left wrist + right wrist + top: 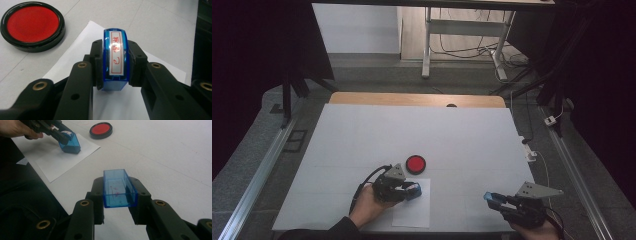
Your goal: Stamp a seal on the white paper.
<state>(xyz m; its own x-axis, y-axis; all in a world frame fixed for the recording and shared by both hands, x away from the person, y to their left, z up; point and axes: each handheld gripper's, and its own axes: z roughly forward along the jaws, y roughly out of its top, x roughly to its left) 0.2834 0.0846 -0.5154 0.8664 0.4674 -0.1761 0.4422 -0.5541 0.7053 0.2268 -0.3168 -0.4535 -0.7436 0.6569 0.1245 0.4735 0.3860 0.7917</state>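
Blue stamp (pixel 115 60) clamped in left gripper (pixel 115 65) on paper (pixel 160 67) — blue cap (pixel 119 188) clamped in right gripper (pixel 119 195)

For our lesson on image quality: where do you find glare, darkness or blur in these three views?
Left gripper view: glare streaks the stamp's silver label, and the near jaws are soft. High view: dark at both sides, the white table evenly lit. Right gripper view: the blue cap is sharp, the lower left corner dark.

One stamp (pixel 115 58), one cap (pixel 119 188) (one ink pad (pixel 32 26))
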